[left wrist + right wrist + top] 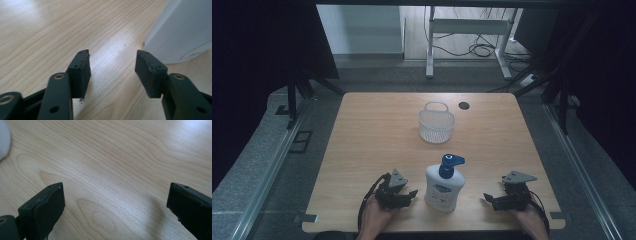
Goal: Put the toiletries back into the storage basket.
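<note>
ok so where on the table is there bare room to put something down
The far left corner of the table is bare, left of the white basket. So is the right side, between the basket, the small round hole and the right gripper. The near edge is crowded: the pump bottle stands between the left gripper and the right one.

The pump bottle (182, 30) is blurred and cut off at the left gripper view's right edge.
</note>
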A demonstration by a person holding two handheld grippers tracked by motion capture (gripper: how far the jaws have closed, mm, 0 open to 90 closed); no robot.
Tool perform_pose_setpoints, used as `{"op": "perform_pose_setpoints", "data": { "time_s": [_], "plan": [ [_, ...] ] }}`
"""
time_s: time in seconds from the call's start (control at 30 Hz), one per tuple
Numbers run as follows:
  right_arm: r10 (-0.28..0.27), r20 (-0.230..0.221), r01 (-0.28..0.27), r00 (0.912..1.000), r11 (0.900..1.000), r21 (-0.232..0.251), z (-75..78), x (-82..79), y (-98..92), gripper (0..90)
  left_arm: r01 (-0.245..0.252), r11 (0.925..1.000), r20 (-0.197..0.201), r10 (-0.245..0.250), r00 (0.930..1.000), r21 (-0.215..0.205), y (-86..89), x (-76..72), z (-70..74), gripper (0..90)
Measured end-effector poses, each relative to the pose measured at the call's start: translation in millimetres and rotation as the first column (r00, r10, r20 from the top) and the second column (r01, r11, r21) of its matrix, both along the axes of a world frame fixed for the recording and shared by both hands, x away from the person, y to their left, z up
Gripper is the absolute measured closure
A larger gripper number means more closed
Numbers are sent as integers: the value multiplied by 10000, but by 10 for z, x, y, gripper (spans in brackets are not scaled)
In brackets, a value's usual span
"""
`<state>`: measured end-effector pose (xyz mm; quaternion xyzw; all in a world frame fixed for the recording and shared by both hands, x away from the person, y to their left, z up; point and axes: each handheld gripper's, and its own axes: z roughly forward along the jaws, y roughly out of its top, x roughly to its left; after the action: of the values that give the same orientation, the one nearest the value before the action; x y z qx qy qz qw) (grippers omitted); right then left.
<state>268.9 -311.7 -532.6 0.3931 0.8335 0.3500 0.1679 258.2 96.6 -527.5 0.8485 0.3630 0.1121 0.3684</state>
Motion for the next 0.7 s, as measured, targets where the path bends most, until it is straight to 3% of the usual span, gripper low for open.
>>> {"op": "perform_pose_setpoints", "data": {
  "time_s": [0.23, 0.5, 0.7],
  "plan": [
    [390, -96, -385, 9992, 9982, 469, 87, -82, -34, 0, -238, 9997, -86, 239, 9997, 55, 55, 22, -44, 350],
    [905, -33, -902, 9959, 9947, 499, 181, -176, -7, 0, -505, 9975, 19, 504, 9987, 492, 92, 29, -94, 258],
    [1487, -47, -1480, 9889, 9867, 679, 250, -246, 59, 0, -729, 9950, 70, 726, 9973, 679, 105, 40, -124, 192]
  ]
}}
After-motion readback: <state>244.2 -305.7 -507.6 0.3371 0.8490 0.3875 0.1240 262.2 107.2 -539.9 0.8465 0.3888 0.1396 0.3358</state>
